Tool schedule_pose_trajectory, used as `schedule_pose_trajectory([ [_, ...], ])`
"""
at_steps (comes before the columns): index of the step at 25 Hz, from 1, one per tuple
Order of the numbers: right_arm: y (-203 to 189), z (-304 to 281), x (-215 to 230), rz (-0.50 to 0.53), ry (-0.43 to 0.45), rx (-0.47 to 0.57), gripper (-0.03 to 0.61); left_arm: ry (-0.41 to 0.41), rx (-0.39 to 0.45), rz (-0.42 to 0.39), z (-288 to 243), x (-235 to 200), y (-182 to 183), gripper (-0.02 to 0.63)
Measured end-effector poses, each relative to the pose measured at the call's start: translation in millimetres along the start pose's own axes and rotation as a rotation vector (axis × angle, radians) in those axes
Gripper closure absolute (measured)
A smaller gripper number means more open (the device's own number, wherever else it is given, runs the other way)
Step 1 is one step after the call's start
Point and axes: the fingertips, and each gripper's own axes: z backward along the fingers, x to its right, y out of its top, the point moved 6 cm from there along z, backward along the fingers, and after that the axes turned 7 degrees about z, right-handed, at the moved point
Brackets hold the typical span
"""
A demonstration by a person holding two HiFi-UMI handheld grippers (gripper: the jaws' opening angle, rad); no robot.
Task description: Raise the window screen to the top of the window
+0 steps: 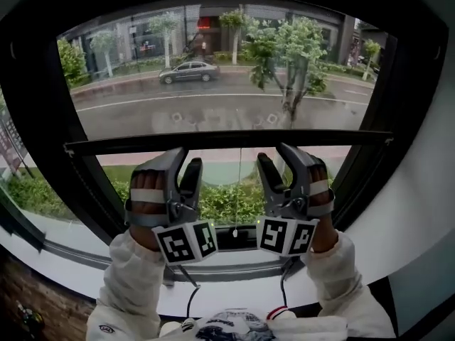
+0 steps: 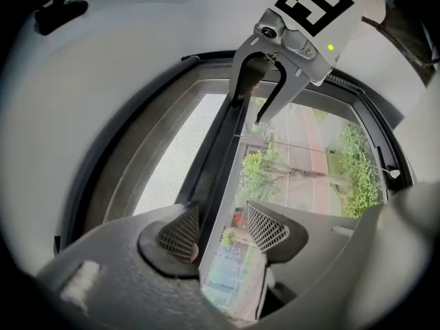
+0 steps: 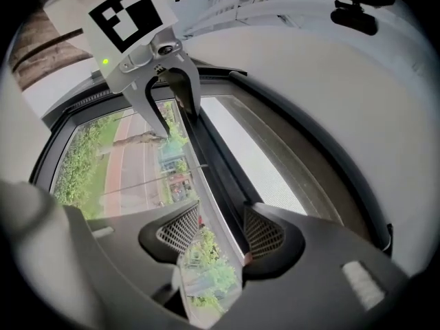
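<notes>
I judge the job roughly half done: the black bottom bar [image 1: 227, 142] of the grey mesh window screen [image 1: 213, 112] sits mid-pane between the parted, unclenched jaws of my left gripper [image 1: 185, 158] and right gripper [image 1: 274, 153], upper half remaining.

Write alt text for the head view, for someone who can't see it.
The left gripper and right gripper, jaws apart, reach up to the dark bottom bar of the window screen, about halfway up the window. Outside are a wet street, a parked car and trees.
</notes>
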Motion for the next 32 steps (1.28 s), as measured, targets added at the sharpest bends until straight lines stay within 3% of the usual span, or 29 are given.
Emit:
schedule_pose_trajectory([
  [17,-1,2,-1,0.023,-0.096,0.048,0.376,0.094,0.019,-0.040,0,1,1,0.396],
  [32,13,-13,35,0.010,-0.186,0.095,0.380,0.212,0.062,-0.030,-7,-39,14,0.397],
])
